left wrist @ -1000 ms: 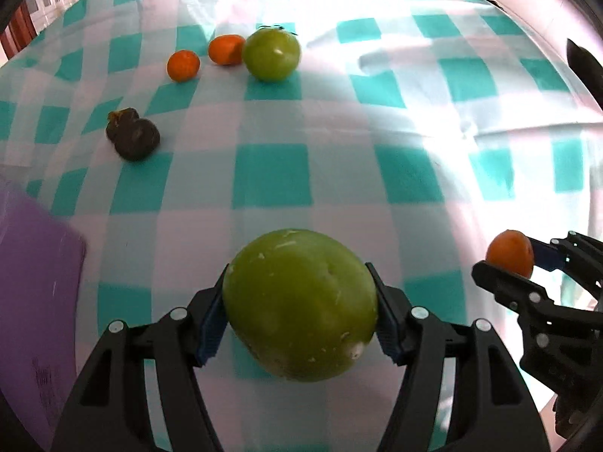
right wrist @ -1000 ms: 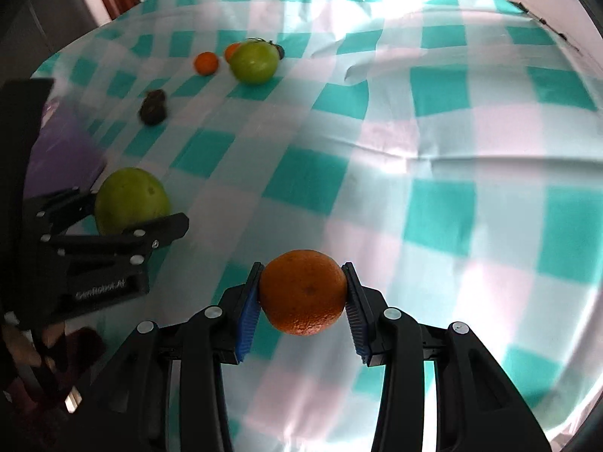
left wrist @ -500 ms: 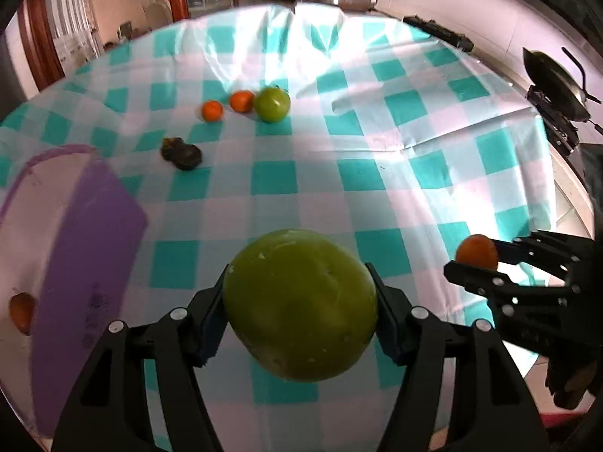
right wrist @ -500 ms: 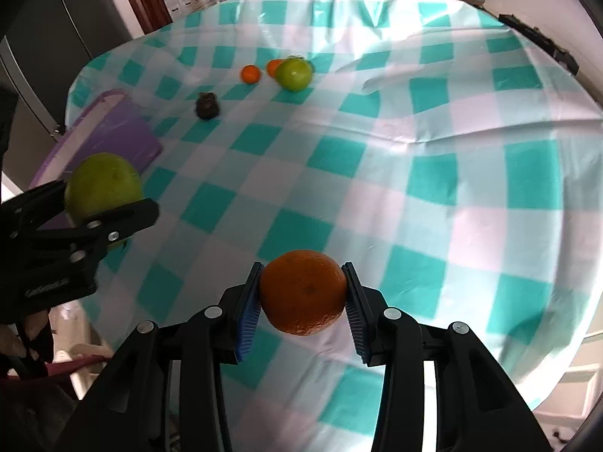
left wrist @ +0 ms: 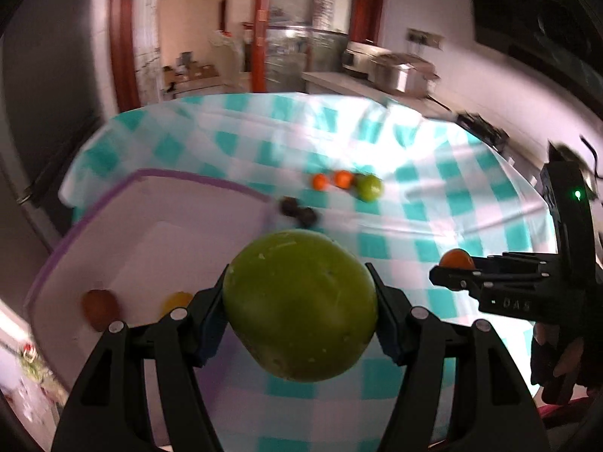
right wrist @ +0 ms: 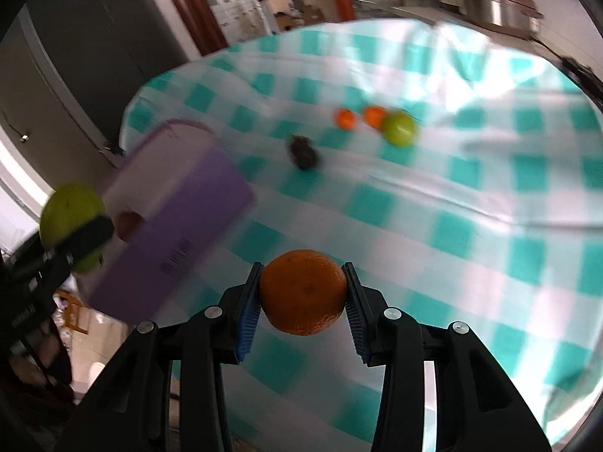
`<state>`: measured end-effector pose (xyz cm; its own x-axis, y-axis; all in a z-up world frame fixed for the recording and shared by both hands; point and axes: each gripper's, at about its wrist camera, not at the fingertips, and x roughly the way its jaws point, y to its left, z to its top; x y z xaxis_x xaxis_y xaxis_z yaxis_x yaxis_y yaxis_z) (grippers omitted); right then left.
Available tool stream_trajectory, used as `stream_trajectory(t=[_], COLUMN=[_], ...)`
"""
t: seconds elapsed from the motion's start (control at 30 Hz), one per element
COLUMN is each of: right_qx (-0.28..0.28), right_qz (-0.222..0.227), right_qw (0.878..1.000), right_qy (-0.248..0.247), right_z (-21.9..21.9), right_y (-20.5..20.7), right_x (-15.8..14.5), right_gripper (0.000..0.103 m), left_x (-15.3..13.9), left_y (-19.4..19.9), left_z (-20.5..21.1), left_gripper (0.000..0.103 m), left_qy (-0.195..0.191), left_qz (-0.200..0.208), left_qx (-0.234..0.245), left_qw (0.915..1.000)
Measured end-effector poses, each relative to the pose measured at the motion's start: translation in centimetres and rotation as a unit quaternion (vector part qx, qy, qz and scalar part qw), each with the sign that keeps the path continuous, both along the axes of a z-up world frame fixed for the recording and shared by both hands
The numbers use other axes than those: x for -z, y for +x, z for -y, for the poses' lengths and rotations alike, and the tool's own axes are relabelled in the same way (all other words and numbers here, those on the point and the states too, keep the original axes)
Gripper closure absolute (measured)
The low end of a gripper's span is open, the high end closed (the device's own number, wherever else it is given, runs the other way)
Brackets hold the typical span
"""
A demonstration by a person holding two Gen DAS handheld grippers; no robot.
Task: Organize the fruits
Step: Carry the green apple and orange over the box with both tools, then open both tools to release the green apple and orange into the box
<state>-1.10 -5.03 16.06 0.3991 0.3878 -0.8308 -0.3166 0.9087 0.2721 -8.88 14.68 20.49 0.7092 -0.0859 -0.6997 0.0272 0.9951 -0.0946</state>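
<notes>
My left gripper (left wrist: 299, 309) is shut on a big green fruit (left wrist: 299, 305), held in the air by the near right edge of a purple-rimmed white bin (left wrist: 158, 233). The bin holds a reddish fruit (left wrist: 98, 307) and a yellow fruit (left wrist: 177, 299). My right gripper (right wrist: 303, 293) is shut on an orange (right wrist: 303, 292), held above the checkered cloth to the right of the bin (right wrist: 177, 203). On the cloth lie two small oranges (left wrist: 320, 180), a green fruit (left wrist: 370, 187) and dark fruits (left wrist: 299, 211).
The table with the teal-and-white checkered cloth (right wrist: 471, 207) has edges close on the near and left sides. A counter with steel pots (left wrist: 399, 71) stands behind it. A doorway with red frames (left wrist: 124, 37) is at the back left.
Both grippers have risen and pulled back, keeping their fruit. The left one has swung left, so the open bin and the fruit inside now show beneath it.
</notes>
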Motion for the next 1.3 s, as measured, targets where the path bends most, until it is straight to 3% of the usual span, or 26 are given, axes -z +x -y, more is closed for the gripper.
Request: stream_trajectory(t=[0.13, 0.27, 0.47, 0.77, 1.03, 1.3], right_qx=[-0.058, -0.116, -0.141, -0.121, -0.164, -0.177], right_qz=[0.012, 0.028, 0.019, -0.027, -0.073, -0.122], right_qw=[0.998, 0.993, 0.990, 0.989, 0.967, 0.951], right_qy=[0.011, 0.007, -0.004, -0.080, -0.182, -0.221], right_z=[-7.6, -14.8, -21.5, -26.2, -30.8, -32.1], right_y=[1.5, 2.7, 5.2, 10.6, 12.5, 13.6], right_x=[-1.4, -2.5, -1.6, 2.6, 7.1, 10.8], right_gripper=[0.062, 0.062, 0.062, 0.062, 0.062, 0.062], left_x=[-1.0, -0.3, 3.0, 8.1, 11.5, 13.0], left_y=[-0.8, -0.8, 1.2, 5.5, 7.5, 7.9], left_z=[-7.5, -13.9, -18.9, -18.3, -17.2, -17.1], left_gripper=[0.037, 0.037, 0.037, 0.037, 0.037, 0.037], left_qy=[-0.014, -0.014, 0.018, 0.049, 0.060, 0.058], left_qz=[0.001, -0.026, -0.095, -0.166, -0.233, -0.283], left_qx=[-0.054, -0.094, -0.068, 0.026, 0.094, 0.123], left_qw=[0.9984, 0.9952, 0.9930, 0.9845, 0.9661, 0.9493])
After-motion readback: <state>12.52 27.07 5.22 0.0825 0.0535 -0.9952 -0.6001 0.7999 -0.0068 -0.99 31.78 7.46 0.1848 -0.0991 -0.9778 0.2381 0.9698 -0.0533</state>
